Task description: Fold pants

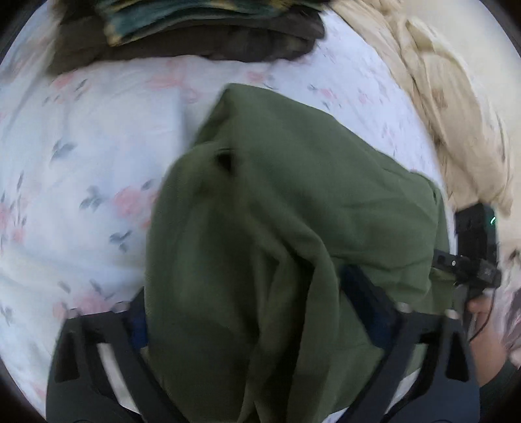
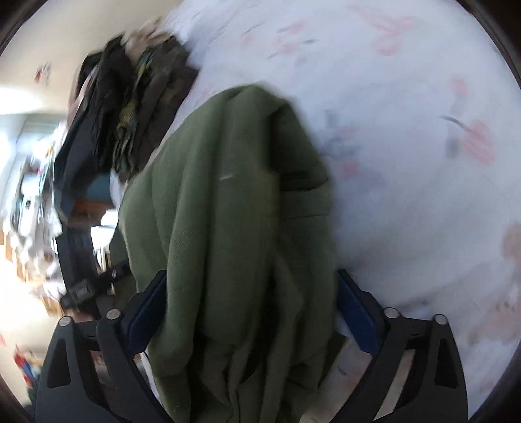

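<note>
The olive green pants [image 1: 293,211] hang bunched between the fingers of my left gripper [image 1: 247,312], above the floral bedsheet [image 1: 81,136]. The cloth drapes over both blue pads and hides the fingertips. The same pants [image 2: 228,201] fill the space between the fingers of my right gripper [image 2: 250,306], whose blue pads [image 2: 355,312] stand on either side of the fabric. The right gripper's body [image 1: 469,260] and the hand holding it show at the right edge of the left wrist view. Both views are motion-blurred.
A stack of folded dark and patterned clothes [image 1: 195,29] lies at the far side of the bed, also in the right wrist view [image 2: 136,107]. A crumpled beige blanket [image 1: 439,97] lies at the right. A cluttered room shows beyond the bed's edge [image 2: 26,195].
</note>
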`<state>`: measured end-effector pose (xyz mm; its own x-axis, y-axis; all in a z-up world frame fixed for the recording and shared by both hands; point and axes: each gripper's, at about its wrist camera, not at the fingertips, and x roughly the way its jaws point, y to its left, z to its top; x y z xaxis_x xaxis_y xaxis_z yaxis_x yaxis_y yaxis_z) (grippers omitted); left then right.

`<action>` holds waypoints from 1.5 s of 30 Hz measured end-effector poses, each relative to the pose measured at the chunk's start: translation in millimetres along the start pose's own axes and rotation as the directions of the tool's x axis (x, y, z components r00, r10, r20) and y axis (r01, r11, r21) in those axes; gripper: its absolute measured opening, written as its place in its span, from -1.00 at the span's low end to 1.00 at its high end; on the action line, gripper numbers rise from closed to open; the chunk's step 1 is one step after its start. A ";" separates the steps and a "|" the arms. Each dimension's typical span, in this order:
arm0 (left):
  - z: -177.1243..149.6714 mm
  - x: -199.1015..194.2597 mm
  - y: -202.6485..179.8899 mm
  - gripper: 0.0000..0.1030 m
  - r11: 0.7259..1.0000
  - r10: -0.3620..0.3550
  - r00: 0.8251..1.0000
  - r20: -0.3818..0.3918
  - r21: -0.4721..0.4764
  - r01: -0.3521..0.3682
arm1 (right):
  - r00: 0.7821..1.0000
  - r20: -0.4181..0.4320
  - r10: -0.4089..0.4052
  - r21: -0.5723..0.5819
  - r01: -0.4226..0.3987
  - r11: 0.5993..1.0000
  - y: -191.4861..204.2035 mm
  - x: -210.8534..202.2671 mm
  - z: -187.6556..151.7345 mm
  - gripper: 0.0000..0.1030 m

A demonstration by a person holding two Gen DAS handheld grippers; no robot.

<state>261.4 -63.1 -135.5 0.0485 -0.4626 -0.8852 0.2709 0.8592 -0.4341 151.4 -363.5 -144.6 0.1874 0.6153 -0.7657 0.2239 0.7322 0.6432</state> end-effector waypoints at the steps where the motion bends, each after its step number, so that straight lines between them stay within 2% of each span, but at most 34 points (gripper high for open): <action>1: 1.6 3.4 -5.6 0.48 0.999 0.023 1.000 -0.014 0.028 -0.022 | 1.000 -0.010 -0.004 -0.024 0.004 1.000 4.0 1.9 -1.1 0.64; 2: 2.0 6.7 -10.0 0.42 0.997 0.048 0.998 -0.030 0.055 -0.046 | 1.000 -0.014 -0.019 -0.036 0.018 0.999 6.3 5.0 -0.6 0.56; 3: 3.4 9.4 -12.0 0.27 0.995 0.069 0.997 -0.039 0.075 -0.066 | 0.999 -0.012 -0.031 -0.048 0.031 0.998 6.2 5.1 -2.2 0.46; 4: 4.1 8.9 -16.7 -0.11 0.994 0.063 0.997 -0.041 0.097 -0.059 | 0.999 -0.013 -0.033 -0.065 0.032 0.997 8.1 3.8 -4.3 0.13; 5: 4.4 7.7 -20.3 -0.33 0.995 0.036 0.998 -0.045 0.100 -0.031 | 0.999 -0.020 -0.028 -0.078 0.026 0.997 11.3 3.7 -5.3 -0.07; 7: 3.8 2.7 -30.1 -0.69 0.995 0.031 0.999 -0.031 0.097 -0.028 | 0.999 -0.001 -0.043 -0.133 0.043 0.990 24.7 -1.5 -7.5 -0.29; 9: -1.3 -5.2 -38.9 -0.75 0.989 0.048 0.999 0.003 0.138 -0.048 | 0.999 0.028 -0.046 -0.160 0.050 0.986 33.6 -11.1 -9.6 -0.39; 12: -9.8 -29.7 -36.4 -0.78 0.994 -0.029 0.998 0.047 0.111 0.023 | 0.997 0.081 0.010 -0.148 0.002 0.989 38.8 -32.7 -10.9 -0.44; 15: -19.9 -74.4 -45.5 -0.80 0.989 -0.086 0.987 0.135 0.130 0.068 | 0.989 0.133 0.059 -0.184 -0.034 0.982 55.4 -57.1 -10.2 -0.44; 17: -23.5 -102.3 -49.3 -0.80 0.989 -0.090 0.977 0.194 0.137 0.064 | 0.985 0.147 0.090 -0.222 -0.055 0.973 74.1 -70.3 -6.3 -0.45; 20: -18.6 -148.3 -45.1 -0.80 0.992 -0.096 0.946 0.309 0.105 0.066 | 0.976 0.177 0.124 -0.312 -0.064 0.948 115.1 -85.6 9.0 -0.45; 22: -6.5 -176.6 -36.4 -0.80 0.995 -0.091 0.919 0.383 0.075 0.067 | 0.973 0.182 0.140 -0.355 -0.068 0.933 149.4 -89.1 35.0 -0.45; 26: 44.4 -218.2 -7.7 -0.80 0.999 -0.053 0.886 0.460 0.025 0.047 | 0.974 0.188 0.125 -0.434 -0.032 0.900 220.0 -83.2 102.2 -0.44; 28: 87.4 -229.8 7.2 -0.80 0.999 -0.029 0.876 0.482 -0.008 0.038 | 0.976 0.180 0.120 -0.435 -0.031 0.900 250.1 -72.8 147.9 -0.44; 30: 119.0 -238.2 25.4 -0.79 0.999 -0.036 0.857 0.515 0.008 0.038 | 0.979 0.175 0.103 -0.430 -0.018 0.902 271.7 -55.6 191.9 -0.43; 32: 155.4 -235.5 46.1 -0.79 1.000 -0.025 0.858 0.513 0.015 0.020 | 0.982 0.168 0.088 -0.412 -0.011 0.911 284.3 -35.0 232.9 -0.42; 34: 189.9 -222.8 65.8 -0.79 0.997 -0.023 0.870 0.492 -0.053 0.056 | 0.985 0.162 0.055 -0.393 0.013 0.920 290.7 -12.0 263.9 -0.42; 35: 204.8 -213.9 71.0 -0.79 0.997 -0.001 0.875 0.485 -0.063 0.037 | 0.986 0.166 0.029 -0.389 0.038 0.920 292.4 -1.8 273.9 -0.41; 38: 220.7 -181.7 81.5 -0.75 0.998 0.066 0.891 0.449 -0.048 -0.050 | 0.986 0.160 -0.046 -0.370 0.103 0.923 279.9 24.8 295.6 -0.37; 39: 222.5 -174.4 84.5 -0.63 0.997 0.073 0.892 0.445 -0.047 -0.058 | 0.982 0.171 -0.082 -0.389 0.144 0.910 277.1 32.0 299.9 -0.35; 40: 222.7 -165.5 89.7 -0.47 0.997 0.078 0.891 0.447 -0.059 -0.057 | 0.975 0.194 -0.107 -0.401 0.179 0.898 276.6 37.4 305.1 -0.22; 41: 222.0 -158.0 97.0 -0.33 0.995 0.090 0.895 0.437 -0.082 -0.060 | 0.968 0.217 -0.127 -0.397 0.206 0.894 273.0 40.1 309.1 0.07; 43: 215.2 -159.8 109.0 0.34 0.986 0.138 0.896 0.422 -0.139 -0.087 | 0.959 0.235 -0.156 -0.378 0.238 0.895 267.1 40.1 317.7 0.42; 44: 210.6 -165.6 114.9 0.37 0.983 0.148 0.887 0.438 -0.163 -0.084 | 0.959 0.246 -0.143 -0.367 0.229 0.902 261.6 34.2 318.5 0.43; 45: 201.7 -179.0 120.8 0.37 0.981 0.152 0.862 0.484 -0.183 -0.070 | 0.956 0.257 -0.142 -0.368 0.233 0.900 260.9 30.4 319.2 0.43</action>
<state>479.4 79.4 4.1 0.5483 -0.3742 -0.7479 0.0868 0.9149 -0.3942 520.8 -246.9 -0.2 0.3930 0.4089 -0.8236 -0.1067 0.9099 0.4008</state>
